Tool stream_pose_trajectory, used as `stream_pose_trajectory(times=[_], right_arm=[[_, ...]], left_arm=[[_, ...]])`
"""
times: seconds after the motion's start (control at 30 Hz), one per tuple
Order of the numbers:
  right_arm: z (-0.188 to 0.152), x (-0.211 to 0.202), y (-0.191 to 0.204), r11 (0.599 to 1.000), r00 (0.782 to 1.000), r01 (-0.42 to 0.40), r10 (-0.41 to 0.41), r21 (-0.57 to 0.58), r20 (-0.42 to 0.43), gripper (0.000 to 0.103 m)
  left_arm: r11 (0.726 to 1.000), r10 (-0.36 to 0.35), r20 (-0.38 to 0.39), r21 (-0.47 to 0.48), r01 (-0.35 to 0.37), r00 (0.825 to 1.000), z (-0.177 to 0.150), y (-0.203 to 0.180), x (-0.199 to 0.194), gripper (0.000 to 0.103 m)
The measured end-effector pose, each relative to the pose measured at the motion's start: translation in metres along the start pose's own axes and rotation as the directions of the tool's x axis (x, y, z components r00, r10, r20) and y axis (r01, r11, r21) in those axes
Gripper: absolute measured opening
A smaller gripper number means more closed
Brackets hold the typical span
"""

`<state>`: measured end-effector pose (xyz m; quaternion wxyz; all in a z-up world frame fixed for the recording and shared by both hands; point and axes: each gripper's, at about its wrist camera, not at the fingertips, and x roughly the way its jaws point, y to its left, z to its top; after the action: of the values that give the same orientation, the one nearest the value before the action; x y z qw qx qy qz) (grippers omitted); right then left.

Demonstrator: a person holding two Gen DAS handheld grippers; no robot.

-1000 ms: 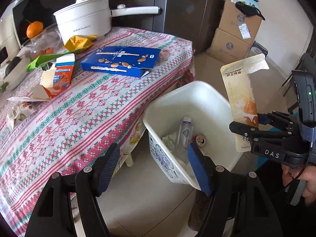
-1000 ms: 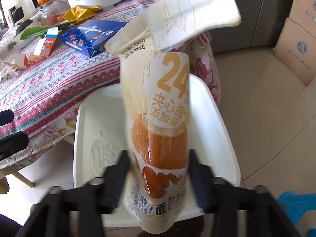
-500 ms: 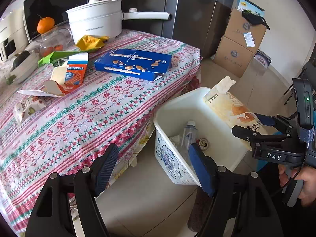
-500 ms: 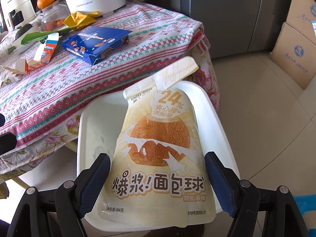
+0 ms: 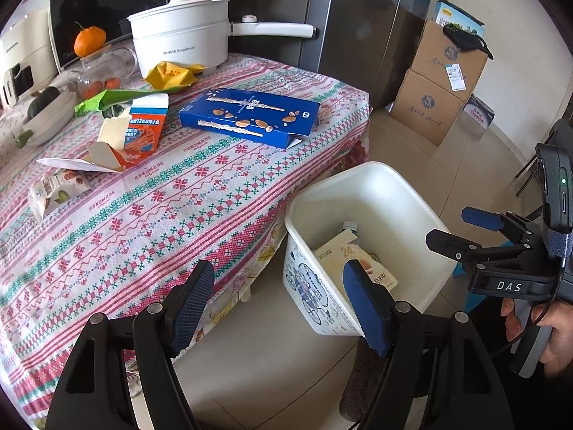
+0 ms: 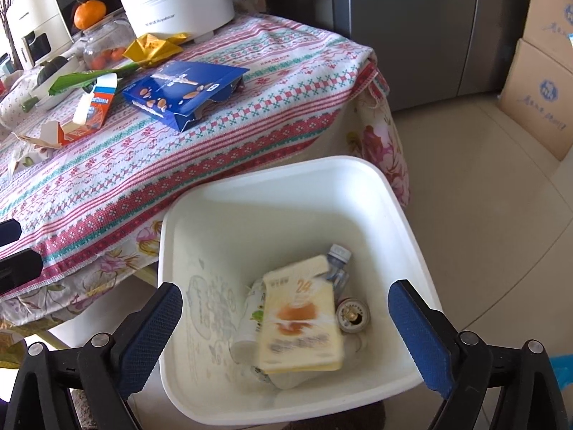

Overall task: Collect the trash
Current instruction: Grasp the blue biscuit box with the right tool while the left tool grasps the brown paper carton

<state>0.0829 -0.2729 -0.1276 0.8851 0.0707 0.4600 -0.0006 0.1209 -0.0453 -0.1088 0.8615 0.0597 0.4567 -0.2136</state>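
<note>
With the snack pouch [image 6: 300, 317] lying blurred inside the white bin [image 6: 361, 182], on top of a plastic bottle [image 6: 338, 263] and beside a can [image 6: 352, 315], the drop of this piece looks finished and the job stands between one item and the next. Taking the bin as the landmark and reading leftward-first: far to its left on the patterned tablecloth [image 5: 172, 215] lie a small torn wrapper [image 5: 57, 188], then an opened orange carton [image 5: 138, 136] and a green wrapper [image 5: 114, 98], then a yellow wrapper [image 5: 172, 73] by the white pot [image 5: 181, 41], and nearest the bin a blue biscuit box [image 5: 250, 116]. The left gripper [image 5: 275, 306] hangs released and empty over the table edge just left of the bin. The right gripper [image 6: 286, 326], directly above the bin, has its jaws spread wide with nothing between them. Judging by this, the next move calls for swinging a gripper left from the bin to the table; the blue box seems the closest candidate, though its flat breadth may need an edge grip.
</note>
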Motion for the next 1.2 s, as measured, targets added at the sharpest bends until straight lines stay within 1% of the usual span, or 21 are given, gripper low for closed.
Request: stream_pose_trajectory(times=[0.17, 0.3, 0.47, 0.53, 0.57, 0.7, 0.8, 0.9, 0.97, 1.03, 1.07, 1.1, 1.13, 1.2], right_arm=[[0.004, -0.002, 0.007, 1.0, 1.0, 0.003, -0.003, -0.024, 0.0, 0.096], [0.019, -0.008, 0.022, 0.998, 0.999, -0.035, 0.036, -0.059, 0.013, 0.096], [0.045, -0.01, 0.054, 0.986, 0.997, -0.068, 0.071, -0.155, 0.017, 0.096], [0.056, -0.009, 0.067, 0.976, 0.996, -0.086, 0.089, -0.199, 0.007, 0.096], [0.062, -0.008, 0.074, 0.971, 0.995, -0.095, 0.097, -0.219, 0.001, 0.096], [0.092, -0.004, 0.094, 0.956, 0.991, -0.134, 0.135, -0.262, -0.014, 0.096], [0.118, 0.004, 0.108, 0.948, 0.987, -0.157, 0.157, -0.278, -0.021, 0.096], [0.141, 0.015, 0.118, 0.94, 0.987, -0.154, 0.158, -0.303, -0.009, 0.096], [0.15, 0.026, 0.119, 0.939, 0.987, -0.153, 0.161, -0.309, 0.0, 0.096], [0.155, 0.042, 0.118, 0.936, 0.985, -0.17, 0.174, -0.309, -0.015, 0.096], [0.156, 0.05, 0.117, 0.933, 0.983, -0.184, 0.181, -0.309, -0.036, 0.096], [0.157, 0.059, 0.118, 0.926, 0.979, -0.205, 0.194, -0.316, -0.069, 0.096], [0.159, 0.067, 0.12, 0.916, 0.973, -0.23, 0.207, -0.328, -0.102, 0.096], [0.163, 0.082, 0.123, 0.903, 0.97, -0.237, 0.202, -0.357, -0.133, 0.096]], left_arm=[[1.0, 0.013, -0.005, -0.014, -0.013, 1.0, -0.001, 0.007, -0.003, 0.077], [0.999, 0.032, 0.004, -0.039, -0.031, 0.999, 0.005, 0.023, -0.012, 0.077], [0.987, 0.096, 0.019, -0.13, -0.092, 0.995, 0.026, 0.062, -0.025, 0.077], [0.976, 0.132, 0.019, -0.175, -0.126, 0.991, 0.035, 0.082, -0.029, 0.077], [0.971, 0.139, 0.021, -0.201, -0.132, 0.99, 0.039, 0.094, -0.031, 0.077], [0.941, 0.139, 0.018, -0.315, -0.126, 0.99, 0.053, 0.139, -0.033, 0.077], [0.915, 0.121, 0.006, -0.389, -0.11, 0.993, 0.06, 0.166, -0.026, 0.077], [0.888, 0.096, -0.003, -0.451, -0.086, 0.995, 0.063, 0.186, -0.01, 0.077], [0.869, 0.064, -0.005, -0.492, -0.058, 0.998, 0.062, 0.195, 0.004, 0.077], [0.844, 0.031, -0.02, -0.535, -0.037, 0.999, 0.062, 0.202, 0.019, 0.075], [0.833, 0.014, -0.023, -0.553, -0.025, 1.0, 0.063, 0.205, 0.026, 0.071], [0.824, 0.008, -0.021, -0.567, -0.019, 1.0, 0.065, 0.207, 0.033, 0.063], [0.819, 0.012, -0.025, -0.573, -0.024, 1.0, 0.066, 0.209, 0.038, 0.059], [0.818, 0.018, -0.04, -0.574, -0.038, 0.999, 0.07, 0.211, 0.049, 0.043]])
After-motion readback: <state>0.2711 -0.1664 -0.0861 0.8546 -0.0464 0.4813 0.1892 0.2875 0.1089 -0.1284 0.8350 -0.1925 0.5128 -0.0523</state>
